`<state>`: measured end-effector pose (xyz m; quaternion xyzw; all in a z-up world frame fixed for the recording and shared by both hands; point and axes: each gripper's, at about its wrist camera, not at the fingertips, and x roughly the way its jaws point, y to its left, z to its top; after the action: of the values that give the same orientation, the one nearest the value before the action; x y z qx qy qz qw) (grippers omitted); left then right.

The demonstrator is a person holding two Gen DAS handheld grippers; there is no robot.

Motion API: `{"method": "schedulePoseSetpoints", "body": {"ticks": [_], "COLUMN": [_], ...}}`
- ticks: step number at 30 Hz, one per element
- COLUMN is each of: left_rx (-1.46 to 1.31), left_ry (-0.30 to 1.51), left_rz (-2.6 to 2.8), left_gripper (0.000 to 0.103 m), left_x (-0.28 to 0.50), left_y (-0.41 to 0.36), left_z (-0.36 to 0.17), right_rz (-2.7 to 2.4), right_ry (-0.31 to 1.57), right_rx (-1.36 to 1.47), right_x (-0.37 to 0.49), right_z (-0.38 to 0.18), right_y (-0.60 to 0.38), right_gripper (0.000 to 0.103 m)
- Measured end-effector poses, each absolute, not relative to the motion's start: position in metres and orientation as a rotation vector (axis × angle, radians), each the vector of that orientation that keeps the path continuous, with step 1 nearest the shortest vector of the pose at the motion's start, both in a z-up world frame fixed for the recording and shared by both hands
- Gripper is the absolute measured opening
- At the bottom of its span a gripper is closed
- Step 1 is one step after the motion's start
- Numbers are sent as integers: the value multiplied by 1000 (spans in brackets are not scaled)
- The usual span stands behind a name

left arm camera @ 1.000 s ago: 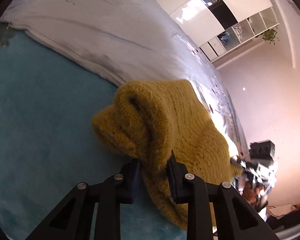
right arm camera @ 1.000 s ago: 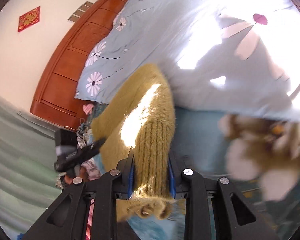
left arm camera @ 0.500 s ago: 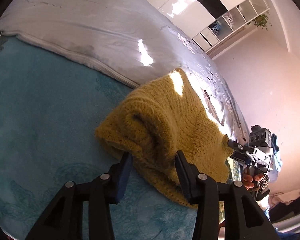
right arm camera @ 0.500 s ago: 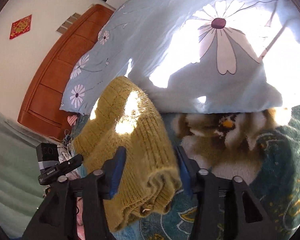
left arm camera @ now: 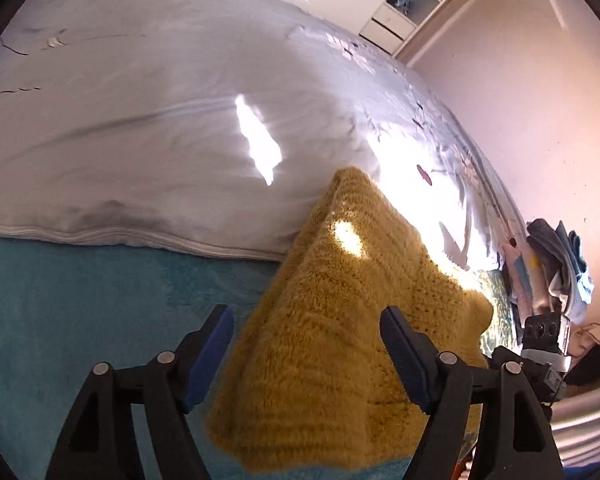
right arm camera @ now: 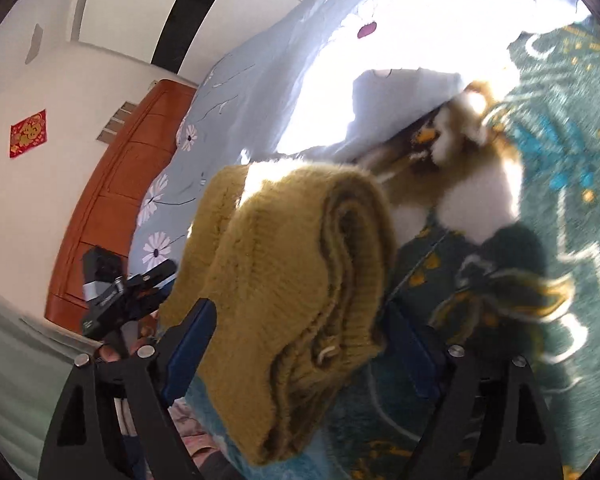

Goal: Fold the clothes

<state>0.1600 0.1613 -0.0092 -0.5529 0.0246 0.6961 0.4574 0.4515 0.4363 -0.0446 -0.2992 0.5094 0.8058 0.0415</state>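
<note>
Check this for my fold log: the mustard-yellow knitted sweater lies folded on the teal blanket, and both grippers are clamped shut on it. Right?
Not quite. The mustard-yellow knitted sweater does lie folded on the teal blanket, but both wrist views show the left gripper and right gripper open, with their jaws spread either side of it.

Both grippers share one build. The left gripper (left arm camera: 306, 334) has black triangular-cutout arms, silver screws, and fingers (left arm camera: 210, 354) faced with blue pads. The right gripper (right arm camera: 300, 336) matches: black frame, silver screws, blue-padded fingers (right arm camera: 190, 344).
</note>
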Motion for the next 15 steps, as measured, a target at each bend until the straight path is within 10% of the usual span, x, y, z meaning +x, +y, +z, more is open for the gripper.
{"method": "schedulePoseSetpoints", "body": {"ticks": [9,15], "left_rx": [-1435,-1404], "left_ry": [23,-57], "left_rz": [1654,1719], "left_gripper": [76,46], "left_x": [166,176], "left_y": [166,148], "left_z": [-30,-22], "right_rz": [2475,2402], "right_ry": [1426,1612], "right_rx": [-853,-858], "right_x": [456,454], "right_z": [-41,-59], "right_y": [414,429], "right_gripper": [88,44]}}
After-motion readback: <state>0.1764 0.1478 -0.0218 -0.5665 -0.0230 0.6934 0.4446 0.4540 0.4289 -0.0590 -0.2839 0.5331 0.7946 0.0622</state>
